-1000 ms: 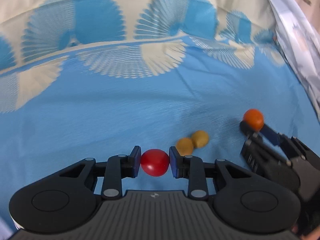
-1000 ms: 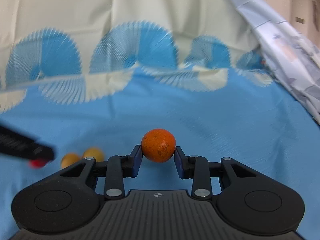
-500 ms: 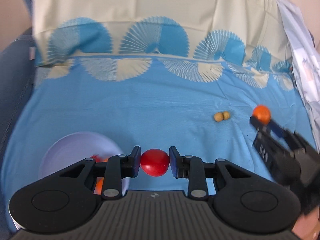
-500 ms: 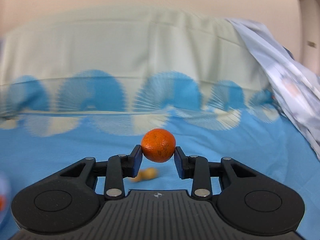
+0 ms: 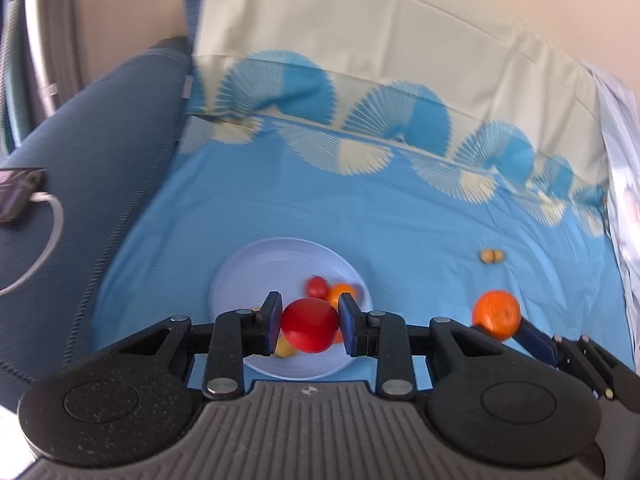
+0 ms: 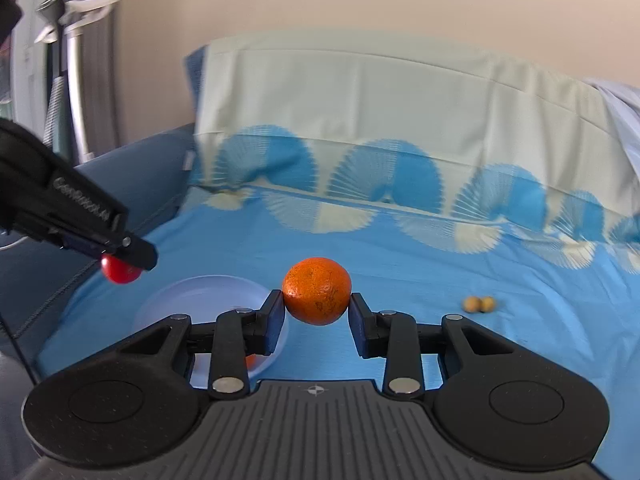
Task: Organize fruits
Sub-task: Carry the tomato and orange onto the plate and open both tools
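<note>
Tomato (image 5: pixel 309 325) clamped in left gripper (image 5: pixel 309 326) hangs over plate (image 5: pixel 256 268); right gripper (image 6: pixel 317 312) grips orange (image 6: pixel 317 291) beside it. Lower each before releasing, so nothing rolls off.

A plate (image 5: pixel 240 280) of fruit lies on the bedsheet (image 5: pixel 400 216), two small fruits (image 5: pixel 492 256) well to its right.

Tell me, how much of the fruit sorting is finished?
Partly done: the pale plate on the blue sheet already holds a few small fruits. In hand: the left gripper clamps a red fruit above the plate, and the right gripper carries an orange. Left: two small yellow fruits lying on the sheet.
</note>
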The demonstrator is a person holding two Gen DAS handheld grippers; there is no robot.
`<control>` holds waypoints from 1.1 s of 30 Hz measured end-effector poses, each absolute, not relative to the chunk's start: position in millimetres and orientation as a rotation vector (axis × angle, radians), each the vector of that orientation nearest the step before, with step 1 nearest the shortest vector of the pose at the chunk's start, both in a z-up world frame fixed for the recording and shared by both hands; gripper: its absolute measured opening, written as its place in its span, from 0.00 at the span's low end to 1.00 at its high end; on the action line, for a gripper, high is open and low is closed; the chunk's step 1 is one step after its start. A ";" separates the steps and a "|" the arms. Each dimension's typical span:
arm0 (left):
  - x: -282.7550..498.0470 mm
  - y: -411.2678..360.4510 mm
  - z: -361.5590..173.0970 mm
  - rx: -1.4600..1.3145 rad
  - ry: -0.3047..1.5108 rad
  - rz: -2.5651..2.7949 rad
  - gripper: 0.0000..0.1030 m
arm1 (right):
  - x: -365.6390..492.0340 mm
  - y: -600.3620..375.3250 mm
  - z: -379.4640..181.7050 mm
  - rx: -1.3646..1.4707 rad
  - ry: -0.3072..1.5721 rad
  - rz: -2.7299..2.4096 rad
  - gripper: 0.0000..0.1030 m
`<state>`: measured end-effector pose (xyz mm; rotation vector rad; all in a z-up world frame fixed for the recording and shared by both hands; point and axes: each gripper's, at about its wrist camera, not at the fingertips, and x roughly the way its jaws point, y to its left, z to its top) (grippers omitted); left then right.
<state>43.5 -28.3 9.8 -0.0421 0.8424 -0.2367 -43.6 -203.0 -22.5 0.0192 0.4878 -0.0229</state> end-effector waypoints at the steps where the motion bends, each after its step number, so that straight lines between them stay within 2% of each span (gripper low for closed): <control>1: 43.6 -18.7 12.7 -0.056 0.837 -0.229 0.33 | -42.9 -195.6 -19.0 0.009 0.488 -0.008 0.35; 8: 45.9 23.5 19.6 -0.111 0.823 -0.186 0.33 | -32.3 -161.4 -6.1 -0.025 0.497 0.059 0.35; 15: 57.3 31.4 13.8 -0.126 0.831 -0.174 0.33 | -24.3 -150.1 -6.3 -0.047 0.515 0.078 0.35; 33: 127.9 4.8 -49.6 -0.091 0.924 -0.155 0.33 | 41.7 -147.3 -64.4 -0.057 0.647 0.102 0.35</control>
